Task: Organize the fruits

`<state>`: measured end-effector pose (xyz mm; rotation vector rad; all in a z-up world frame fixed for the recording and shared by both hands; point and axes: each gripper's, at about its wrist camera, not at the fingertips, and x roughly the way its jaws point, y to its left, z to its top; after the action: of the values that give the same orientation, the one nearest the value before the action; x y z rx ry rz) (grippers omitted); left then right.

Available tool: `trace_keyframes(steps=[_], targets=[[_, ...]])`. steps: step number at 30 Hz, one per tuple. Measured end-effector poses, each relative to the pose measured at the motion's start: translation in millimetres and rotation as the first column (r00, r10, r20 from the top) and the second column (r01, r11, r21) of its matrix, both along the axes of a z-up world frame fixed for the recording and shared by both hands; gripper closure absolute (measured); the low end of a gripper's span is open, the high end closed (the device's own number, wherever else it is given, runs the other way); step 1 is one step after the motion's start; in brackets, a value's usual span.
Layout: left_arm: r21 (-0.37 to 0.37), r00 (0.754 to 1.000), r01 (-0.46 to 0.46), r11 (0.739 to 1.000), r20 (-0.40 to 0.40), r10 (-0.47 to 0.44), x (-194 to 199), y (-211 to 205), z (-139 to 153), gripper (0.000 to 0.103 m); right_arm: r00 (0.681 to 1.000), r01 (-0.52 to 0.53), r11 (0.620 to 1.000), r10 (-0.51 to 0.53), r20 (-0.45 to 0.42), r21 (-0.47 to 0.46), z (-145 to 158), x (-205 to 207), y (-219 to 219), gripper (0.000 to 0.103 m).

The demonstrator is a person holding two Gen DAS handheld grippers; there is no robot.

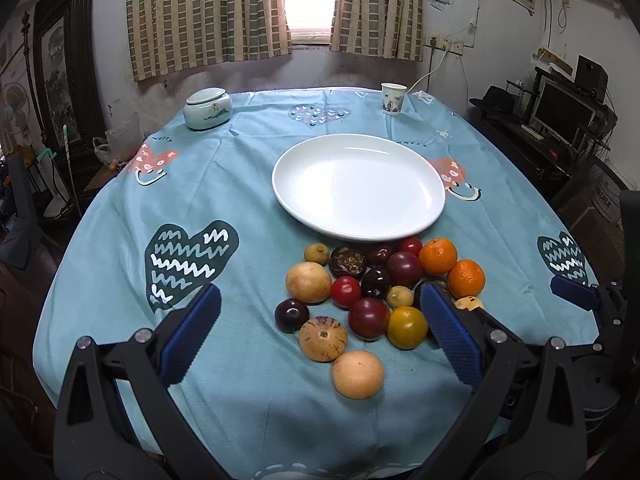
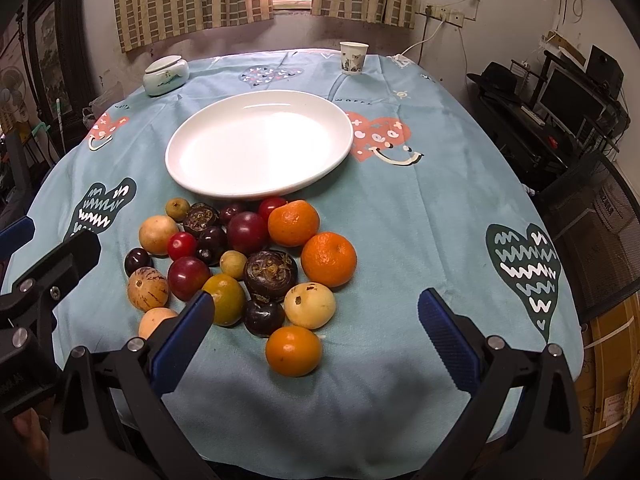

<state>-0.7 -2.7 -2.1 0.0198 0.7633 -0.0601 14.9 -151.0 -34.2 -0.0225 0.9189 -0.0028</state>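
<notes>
Left gripper [image 1: 320, 320] and right gripper [image 2: 316, 320] spread wide, holding nothing. Fruit pile [image 2: 244, 256] crowding white plate [image 2: 200, 188] rim at 6 o'clock; bare tablecloth [image 2: 420, 220] at 3 o'clock.

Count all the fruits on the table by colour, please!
Orange mandarins: 3
Yellow-green mandarin: 1
Bright red fruits: 2
Dark purple-red plums: 6
Rough brown fruits: 2
Pale tan fruits: 3
Striped fruit: 1
Small olive fruits: 2
Total: 20
</notes>
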Motion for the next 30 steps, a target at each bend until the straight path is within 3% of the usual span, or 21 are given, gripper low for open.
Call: trace_keyframes(steps=[30], targets=[[-0.005, 1.000, -0.001, 1.000, -0.002, 0.001, -0.7, 0.0, -2.9, 0.002, 1.000, -0.004, 1.000, 0.004, -0.003, 0.000, -2.3, -1.2, 3.7, 0.001]])
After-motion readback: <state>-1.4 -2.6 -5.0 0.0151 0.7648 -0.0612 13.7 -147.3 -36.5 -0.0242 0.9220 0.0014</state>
